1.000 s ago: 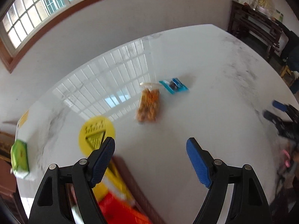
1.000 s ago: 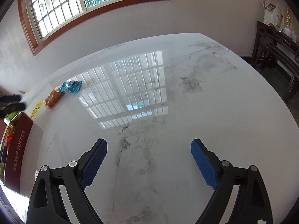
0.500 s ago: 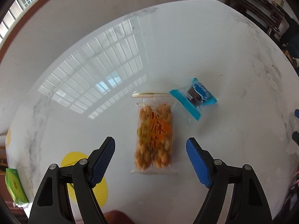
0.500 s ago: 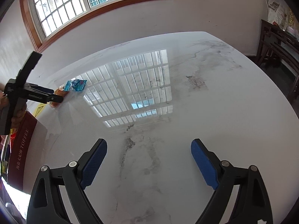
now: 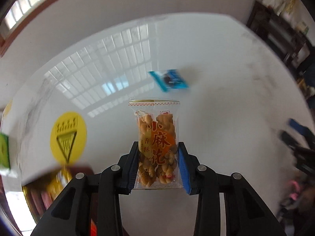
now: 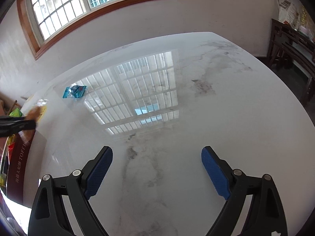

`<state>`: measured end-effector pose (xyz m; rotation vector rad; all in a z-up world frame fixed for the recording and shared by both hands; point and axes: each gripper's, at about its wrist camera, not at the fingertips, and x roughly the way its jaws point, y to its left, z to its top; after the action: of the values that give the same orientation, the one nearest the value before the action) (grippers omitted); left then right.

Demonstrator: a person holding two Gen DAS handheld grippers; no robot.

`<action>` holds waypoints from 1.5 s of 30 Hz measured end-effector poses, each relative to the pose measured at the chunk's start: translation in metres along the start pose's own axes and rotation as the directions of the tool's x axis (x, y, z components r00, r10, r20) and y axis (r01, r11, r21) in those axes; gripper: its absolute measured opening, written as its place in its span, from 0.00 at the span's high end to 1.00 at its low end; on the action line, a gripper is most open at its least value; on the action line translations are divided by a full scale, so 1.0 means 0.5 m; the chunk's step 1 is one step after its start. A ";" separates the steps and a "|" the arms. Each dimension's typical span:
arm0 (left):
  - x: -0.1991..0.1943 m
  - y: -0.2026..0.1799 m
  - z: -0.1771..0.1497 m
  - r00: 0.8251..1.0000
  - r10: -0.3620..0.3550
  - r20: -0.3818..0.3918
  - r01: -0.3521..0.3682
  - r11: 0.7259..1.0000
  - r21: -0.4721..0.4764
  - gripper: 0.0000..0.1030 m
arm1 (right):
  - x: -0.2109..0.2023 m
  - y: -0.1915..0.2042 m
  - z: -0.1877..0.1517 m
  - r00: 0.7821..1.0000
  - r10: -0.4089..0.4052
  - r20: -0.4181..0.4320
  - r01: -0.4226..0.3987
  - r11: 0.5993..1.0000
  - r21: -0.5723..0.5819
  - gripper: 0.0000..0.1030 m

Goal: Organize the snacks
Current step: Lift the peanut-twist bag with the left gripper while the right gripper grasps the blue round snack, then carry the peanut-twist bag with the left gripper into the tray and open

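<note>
My left gripper [image 5: 157, 167] is shut on a clear packet of orange twist snacks [image 5: 155, 137] and holds it above the white marble table [image 5: 216, 118]. A blue snack packet [image 5: 169, 79] lies on the table beyond it and also shows in the right wrist view [image 6: 74, 91]. A dark red box [image 6: 17, 161] with snacks in it stands at the table's left edge, below the left gripper [image 6: 17, 124]. My right gripper [image 6: 157, 169] is open and empty over the bare middle of the table.
A round yellow sticker [image 5: 68, 135] lies on the table at the left, with a green packet [image 5: 4, 149] at the table's edge. Dark wooden furniture [image 6: 291, 45] stands at the right wall. A window [image 6: 88, 2] is behind the table.
My left gripper came down over the twist snack packet, shut on it and lifted it back toward the box. My right gripper has hardly moved.
</note>
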<state>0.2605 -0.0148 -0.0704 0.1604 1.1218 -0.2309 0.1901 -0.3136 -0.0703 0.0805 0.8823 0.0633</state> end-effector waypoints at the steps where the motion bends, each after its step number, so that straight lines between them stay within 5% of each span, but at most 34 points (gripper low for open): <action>1: -0.023 -0.003 -0.014 1.000 -0.014 0.017 0.014 1.000 -0.011 0.63 | 0.005 0.010 0.003 1.000 0.021 -0.002 -0.021 1.000 -0.017 0.13; 3: -0.078 -0.011 -0.056 0.996 -0.069 0.059 0.072 0.996 -0.060 0.63 | 0.022 0.052 0.015 0.999 0.050 -0.008 -0.051 0.996 -0.077 0.13; 13: -0.204 0.006 -0.157 0.982 -0.070 0.177 0.103 0.978 -0.180 0.63 | 0.154 0.271 0.129 0.976 0.219 -0.009 -0.216 0.950 -0.227 0.13; 20: -0.243 -0.006 -0.200 0.978 -0.028 0.205 0.065 0.982 -0.179 0.63 | 0.234 0.353 0.182 0.982 0.183 -0.054 -0.190 0.944 -0.271 0.13; 22: -0.242 0.003 -0.200 0.978 -0.024 0.207 0.063 0.981 -0.184 0.63 | 0.262 0.368 0.192 0.985 0.142 -0.095 -0.164 0.942 -0.293 0.19; 23: -0.246 0.009 -0.202 0.978 -0.027 0.208 0.069 0.978 -0.195 0.63 | 0.264 0.373 0.195 0.989 0.117 -0.087 -0.138 0.940 -0.311 0.35; 24: -0.246 0.014 -0.203 0.978 -0.027 0.206 0.070 0.977 -0.201 0.63 | 0.263 0.372 0.197 0.989 0.122 -0.082 -0.141 0.938 -0.316 0.60; 27: -0.240 0.025 -0.207 0.979 -0.019 0.202 0.064 0.973 -0.220 0.63 | 0.248 0.349 0.189 0.988 0.133 -0.079 -0.151 0.938 -0.312 0.68; 45: -0.337 0.144 -0.389 0.970 0.145 0.196 -0.060 0.920 -0.388 0.63 | -0.014 0.028 -0.023 1.000 -0.015 -0.005 0.015 0.997 -0.076 0.70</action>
<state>0.0401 0.1190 0.0000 -0.1496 0.9129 0.0661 0.1767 -0.2996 -0.0708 0.0027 0.8853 0.0832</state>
